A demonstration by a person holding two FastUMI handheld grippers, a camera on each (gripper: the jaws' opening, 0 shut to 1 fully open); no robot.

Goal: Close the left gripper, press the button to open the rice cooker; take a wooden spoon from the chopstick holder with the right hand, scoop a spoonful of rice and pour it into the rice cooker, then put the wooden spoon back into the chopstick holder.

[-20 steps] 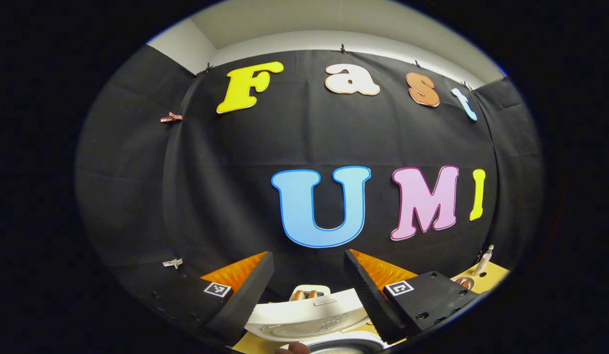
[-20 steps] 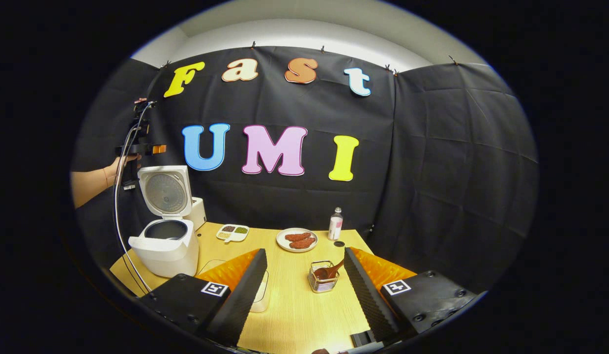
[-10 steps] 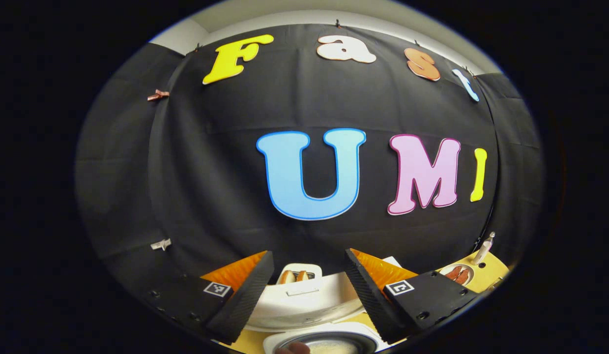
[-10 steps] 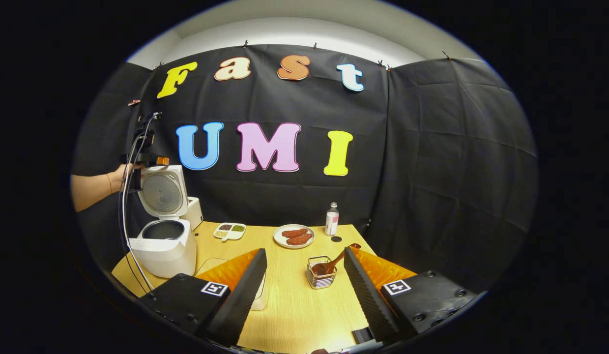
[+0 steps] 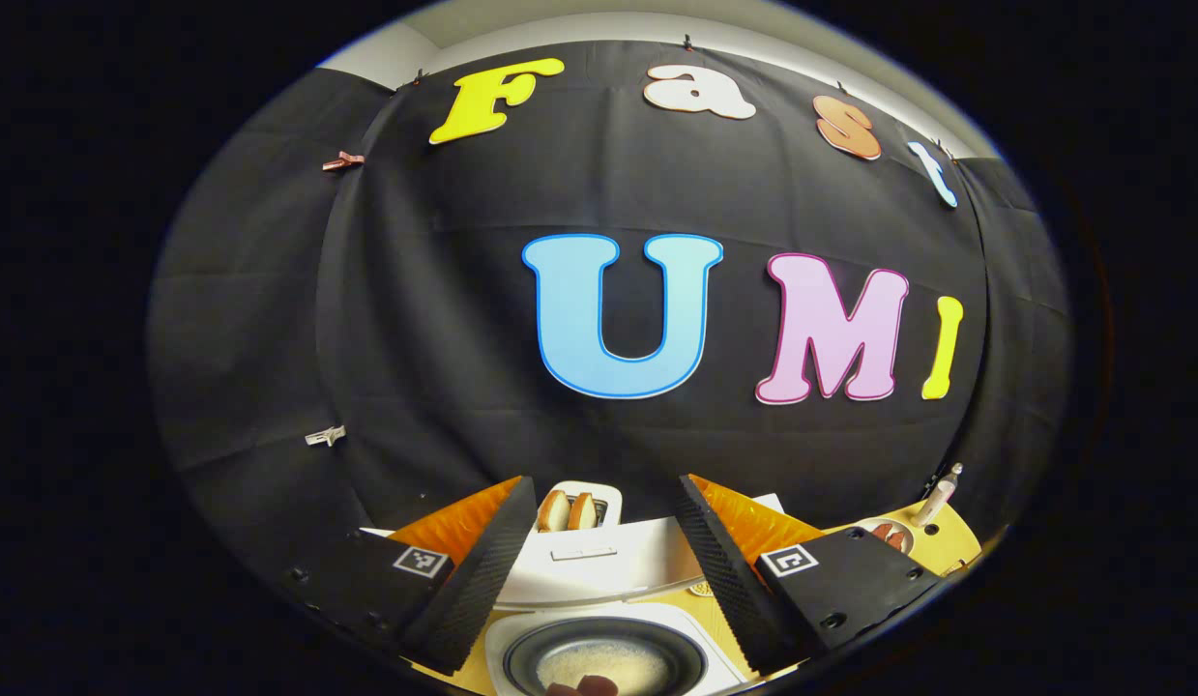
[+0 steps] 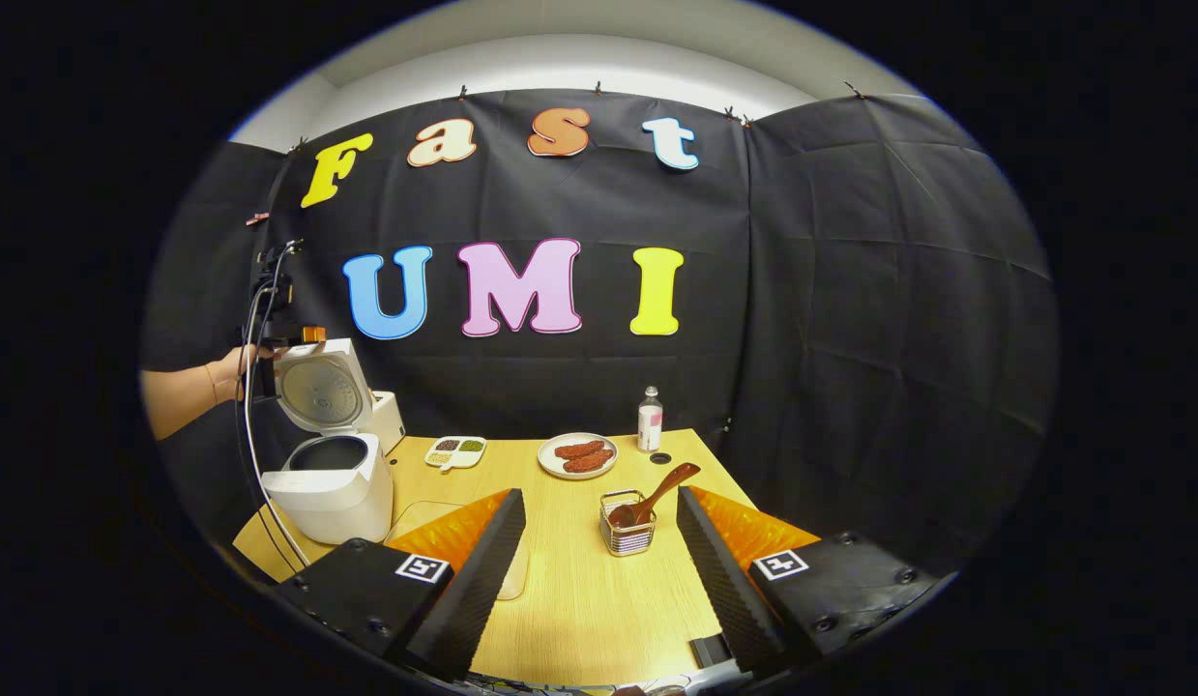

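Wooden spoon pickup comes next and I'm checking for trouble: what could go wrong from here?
1. The spoon leans in a light wire holder; the open right gripper could tip or drag it.
2. The left gripper hangs by the raised lid; a bump might swing it shut over the cooker.

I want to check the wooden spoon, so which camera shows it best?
The right gripper view: the wooden spoon leans in the wire holder, ahead between the open fingers. The left gripper view faces the rice cooker instead.
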